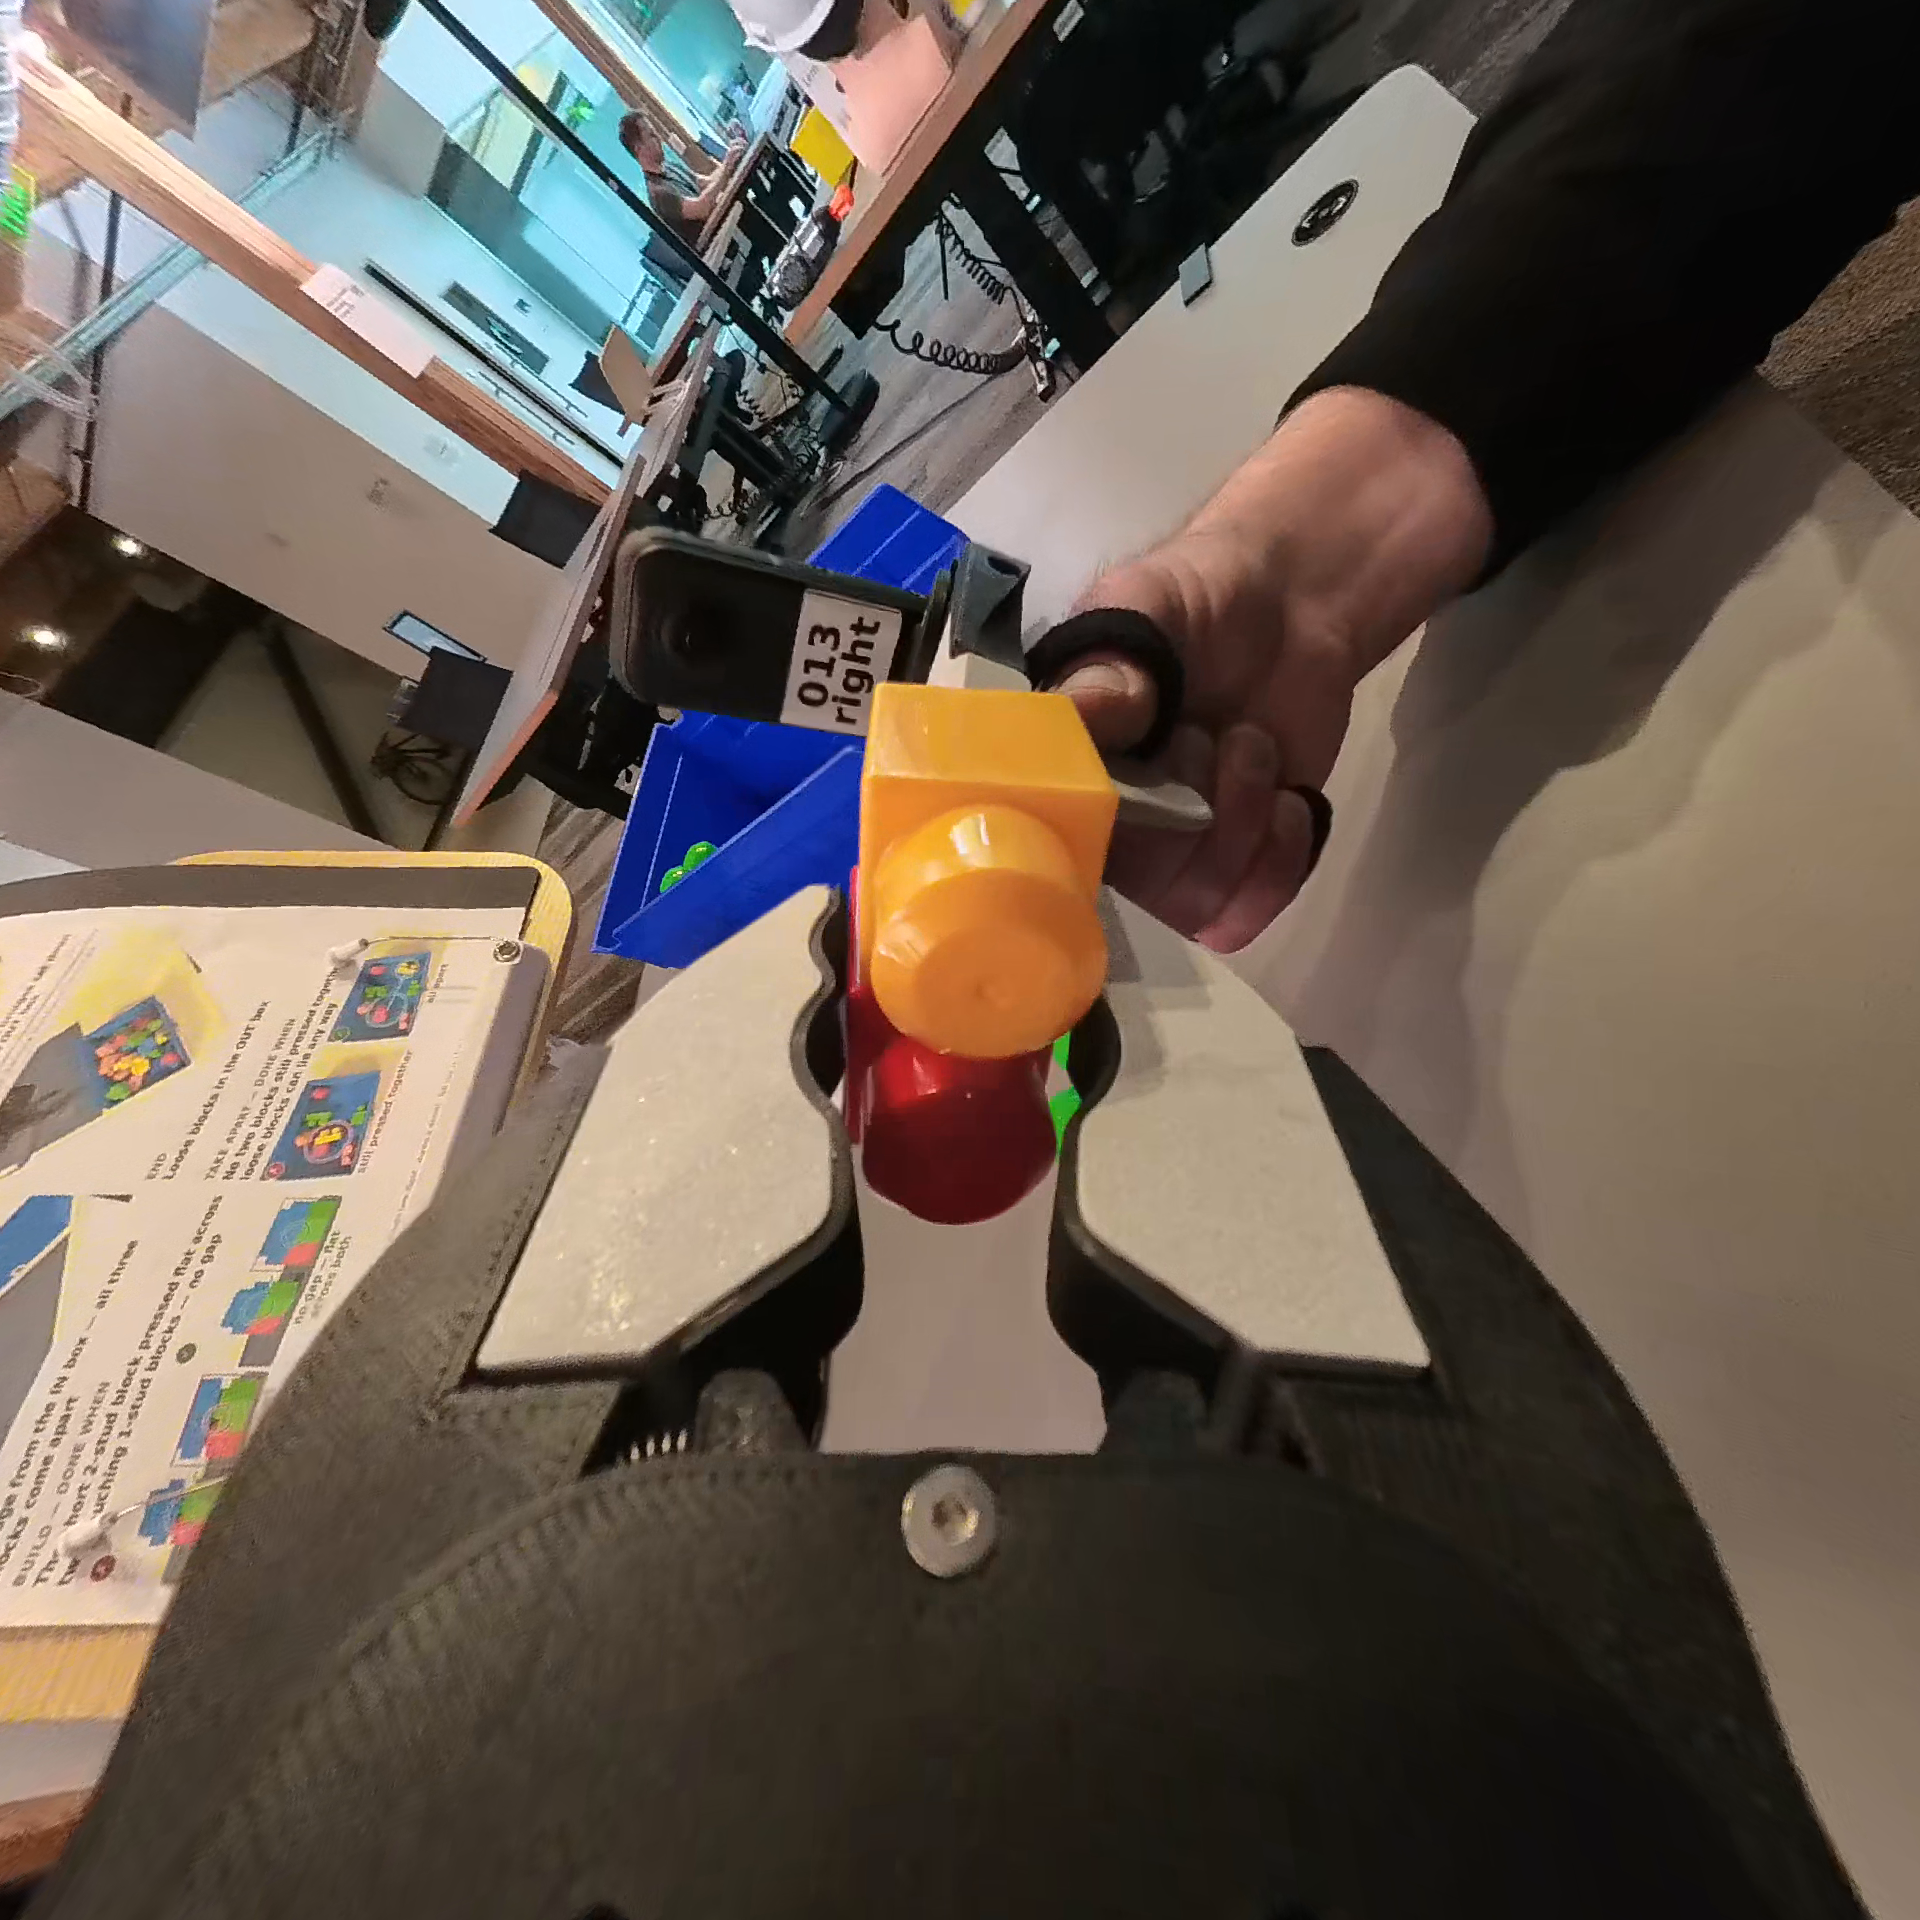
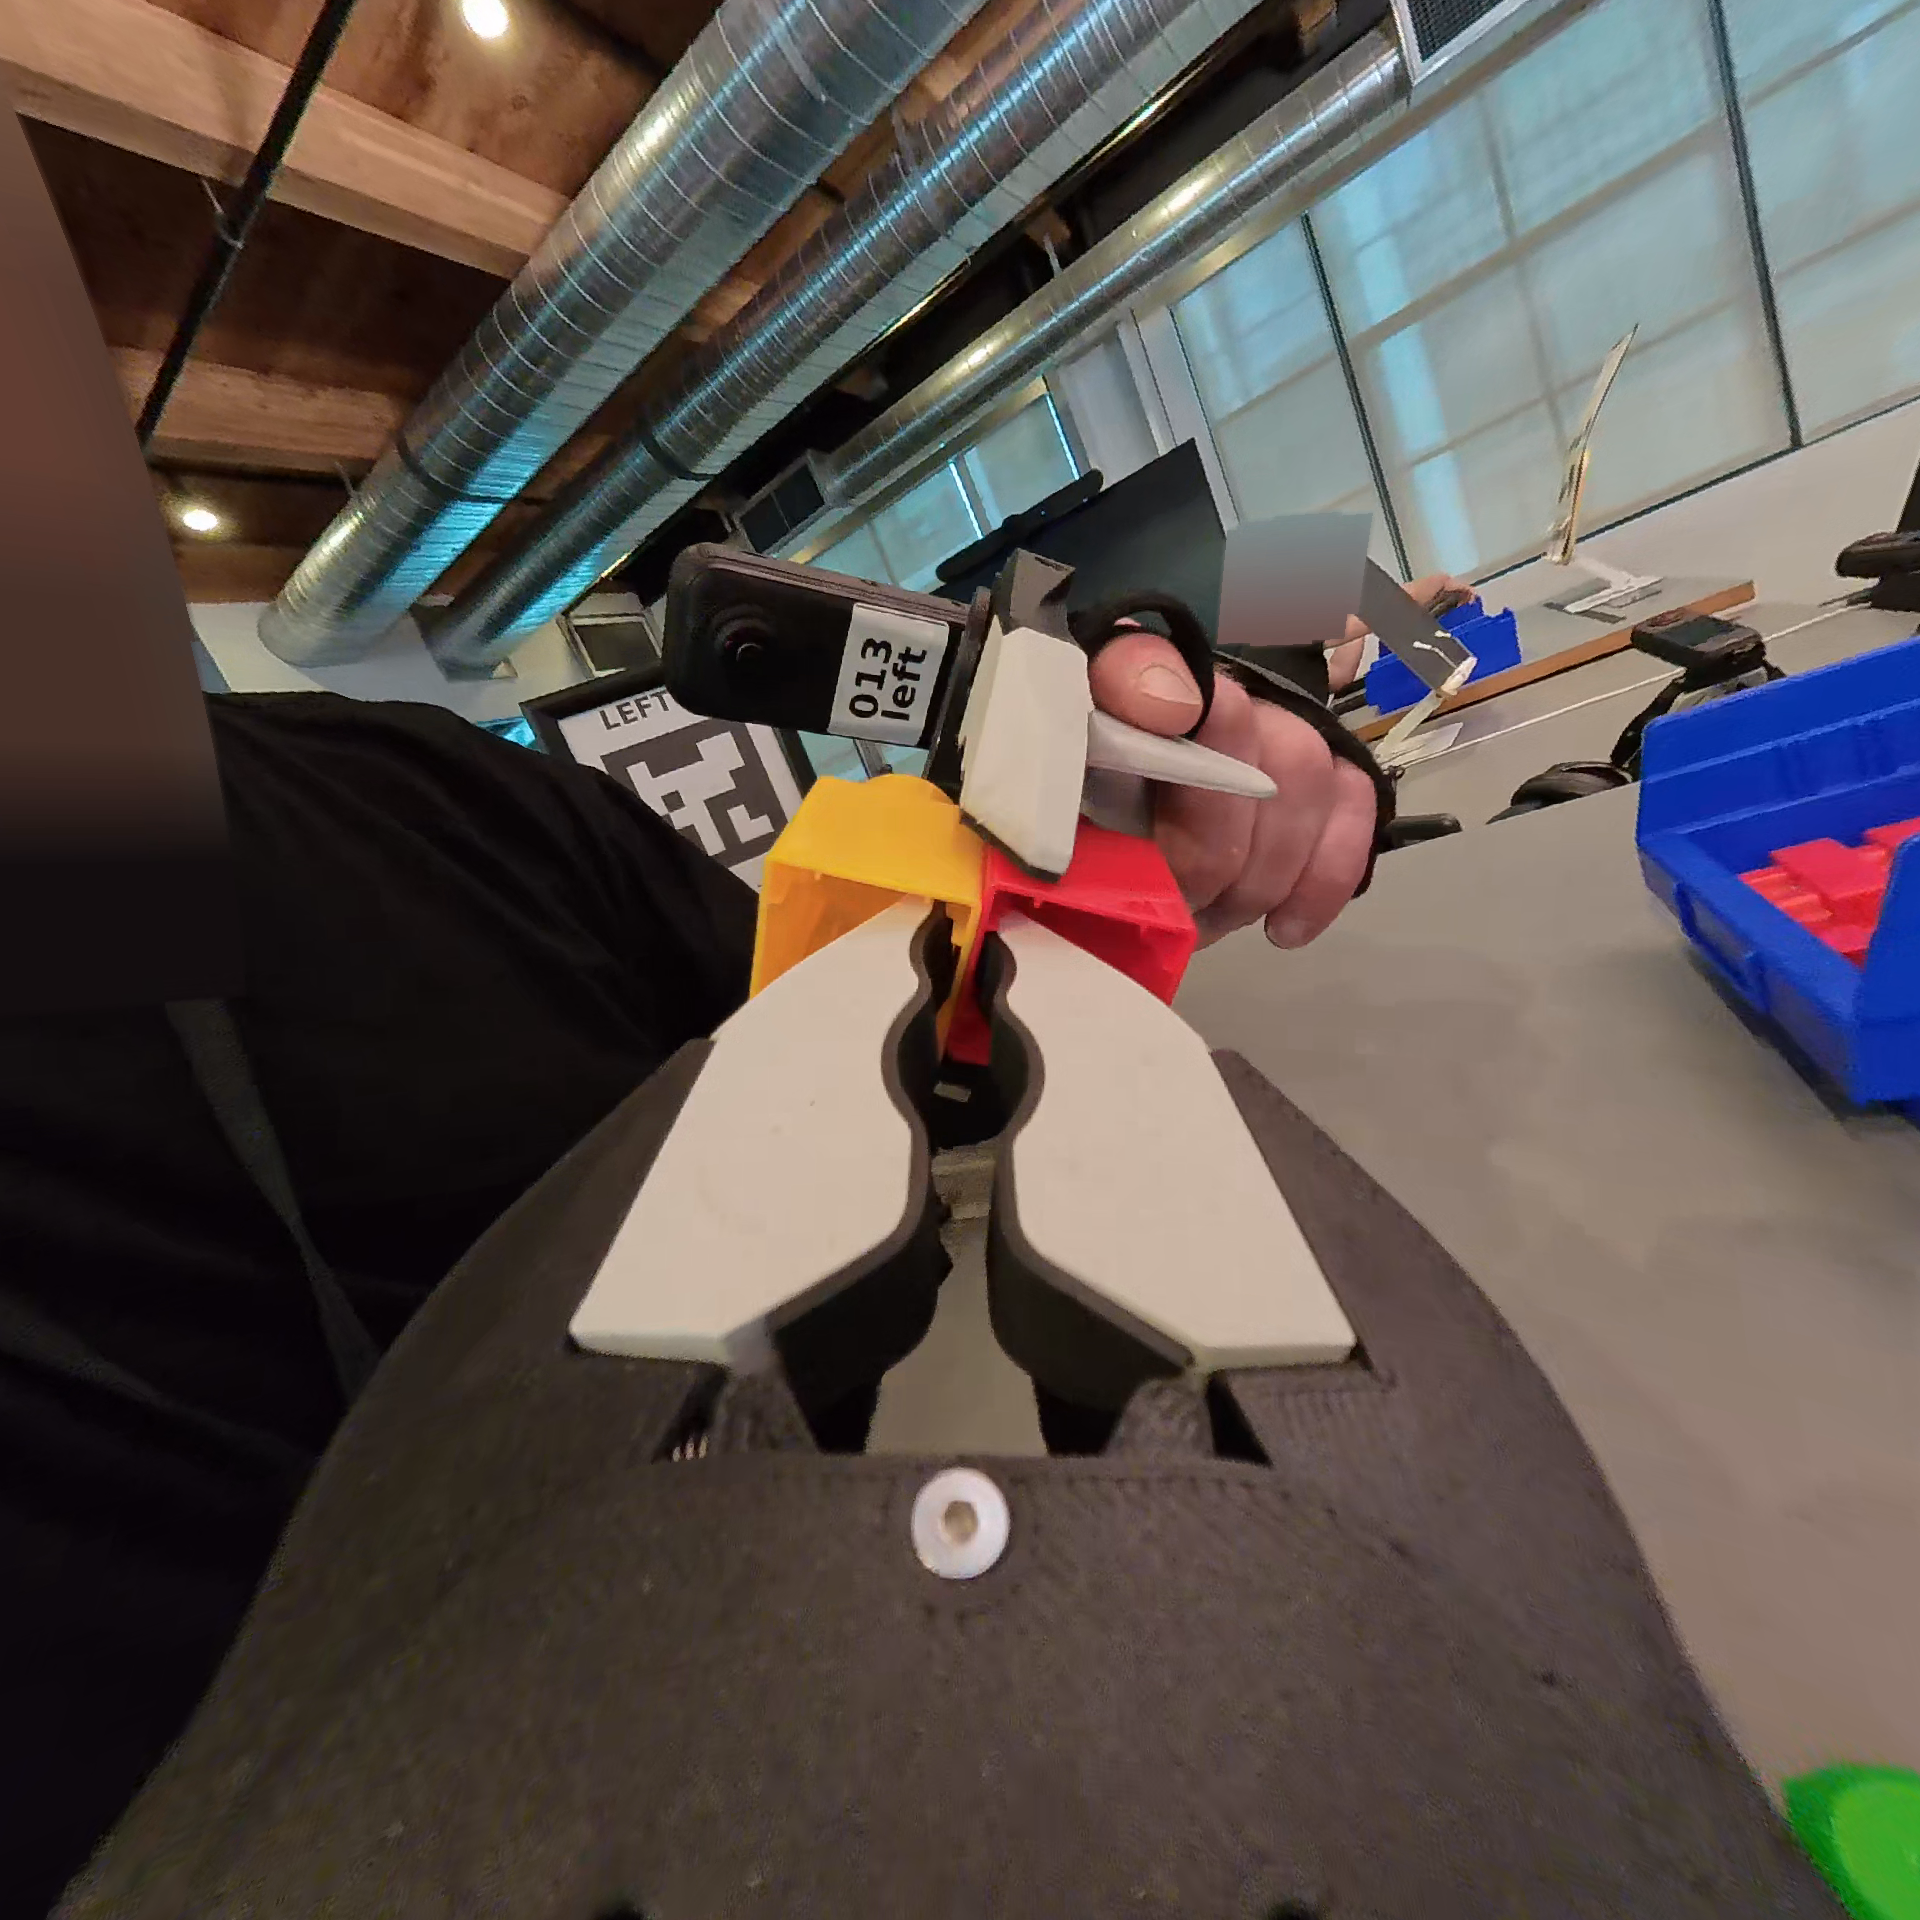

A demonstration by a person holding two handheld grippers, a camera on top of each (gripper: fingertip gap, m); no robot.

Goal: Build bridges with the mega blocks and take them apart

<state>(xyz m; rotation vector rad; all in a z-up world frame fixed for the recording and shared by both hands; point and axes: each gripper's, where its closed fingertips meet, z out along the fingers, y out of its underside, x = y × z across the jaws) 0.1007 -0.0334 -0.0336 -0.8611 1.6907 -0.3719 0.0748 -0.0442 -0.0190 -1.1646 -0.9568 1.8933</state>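
Observation:
A yellow-orange block (image 1: pixel 987 769) and a red block (image 1: pixel 935 1132) sit side by side, held in the air with their studs toward the left wrist camera. My left gripper (image 1: pixel 966 914) is closed around the red block. In the right wrist view one of its fingers (image 2: pixel 1023 790) lies on the red block's (image 2: pixel 1101 904) outer face, next to the yellow-orange block (image 2: pixel 862 842). My right gripper (image 2: pixel 961 935) comes from the hollow underside. Its fingers are shut on the two adjoining walls of the blocks. In the left wrist view its fingertips are hidden behind the yellow-orange block.
A blue bin (image 1: pixel 727 831) with green pieces stands behind the blocks. Another blue bin (image 2: pixel 1787 831) holds red blocks on the grey table (image 2: pixel 1455 1143). An instruction sheet on a board (image 1: pixel 208 1143) lies at the left. A green block (image 2: pixel 1860 1839) lies at the near right. The grippers are tip to tip, or close to it.

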